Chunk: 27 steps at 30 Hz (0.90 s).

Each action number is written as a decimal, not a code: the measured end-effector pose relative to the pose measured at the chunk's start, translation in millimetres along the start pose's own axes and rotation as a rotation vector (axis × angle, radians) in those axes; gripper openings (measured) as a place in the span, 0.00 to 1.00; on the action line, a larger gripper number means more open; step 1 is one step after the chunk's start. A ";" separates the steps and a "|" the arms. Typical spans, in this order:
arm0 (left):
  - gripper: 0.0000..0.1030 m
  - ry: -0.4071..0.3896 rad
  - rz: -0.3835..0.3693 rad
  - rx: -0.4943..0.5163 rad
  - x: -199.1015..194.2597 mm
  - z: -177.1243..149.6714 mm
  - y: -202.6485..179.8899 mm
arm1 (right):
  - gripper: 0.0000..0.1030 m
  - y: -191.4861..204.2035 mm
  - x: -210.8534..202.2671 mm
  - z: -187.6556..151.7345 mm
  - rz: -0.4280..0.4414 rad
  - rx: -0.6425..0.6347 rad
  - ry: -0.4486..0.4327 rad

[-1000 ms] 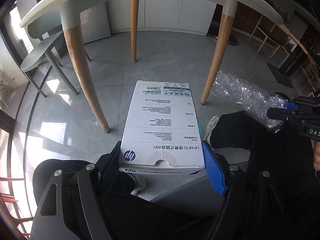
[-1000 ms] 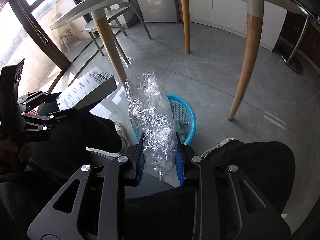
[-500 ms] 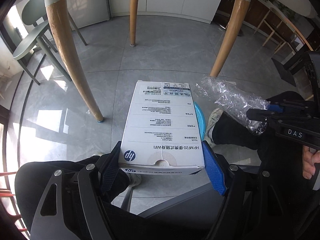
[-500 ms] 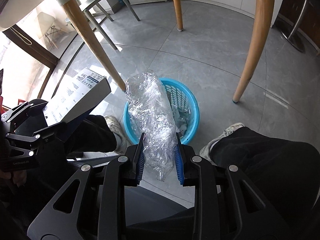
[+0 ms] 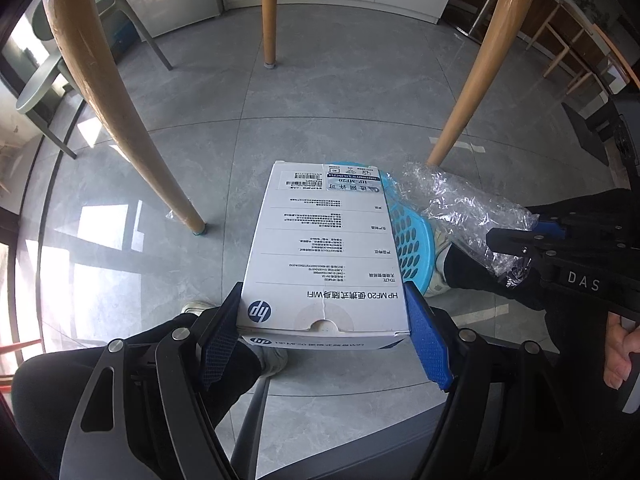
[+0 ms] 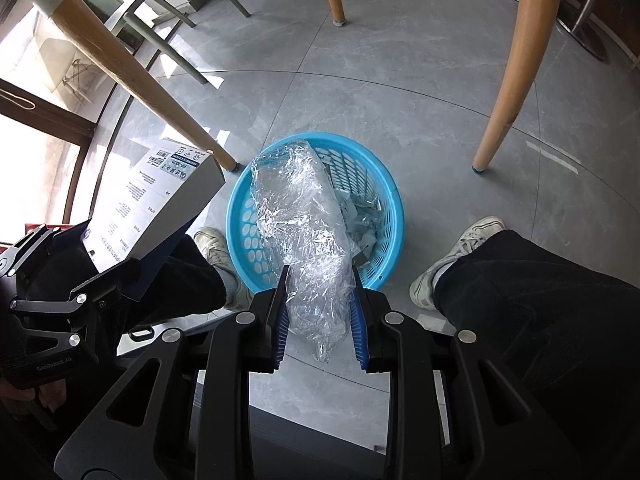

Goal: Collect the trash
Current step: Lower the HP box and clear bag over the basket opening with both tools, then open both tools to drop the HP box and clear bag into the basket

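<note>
Two pieces of trash hang above the round blue perforated plastic basket [image 6: 384, 200] on the grey tiled floor [image 6: 420, 80]. The left claw [image 5: 320, 334] clamps a flat white printed cardboard box [image 5: 324, 240]; the right claw [image 6: 320, 316] pinches crumpled clear plastic wrap [image 6: 304, 216]. The drop step looks near: each claw should let go over the rim. Wooden legs [image 6: 512, 60] stand around.

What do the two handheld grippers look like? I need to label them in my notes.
Both are black metal frames with triangular cut-outs and silver bolts. The left gripper and right gripper carry blue ribbed fingers. White "DAS" lettering marks the right one's side, "GenRoboAI" the left's. No cables show. The person wears black trousers and white sneakers.
</note>
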<state>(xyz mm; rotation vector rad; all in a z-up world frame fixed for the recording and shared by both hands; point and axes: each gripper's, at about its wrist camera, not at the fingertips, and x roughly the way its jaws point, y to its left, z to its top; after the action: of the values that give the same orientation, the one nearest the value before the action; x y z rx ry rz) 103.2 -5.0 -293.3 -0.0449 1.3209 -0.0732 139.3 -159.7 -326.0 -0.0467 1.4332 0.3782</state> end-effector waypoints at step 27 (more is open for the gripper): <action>0.74 0.054 -0.024 -0.050 68.1 28.8 11.0 | 0.46 -16.8 68.2 28.5 -0.003 0.072 0.106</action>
<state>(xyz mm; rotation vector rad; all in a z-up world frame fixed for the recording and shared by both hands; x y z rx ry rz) 148.1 0.3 -352.8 -0.1020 1.3766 -0.0616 177.3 -152.7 -391.1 -0.0099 1.5503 0.3254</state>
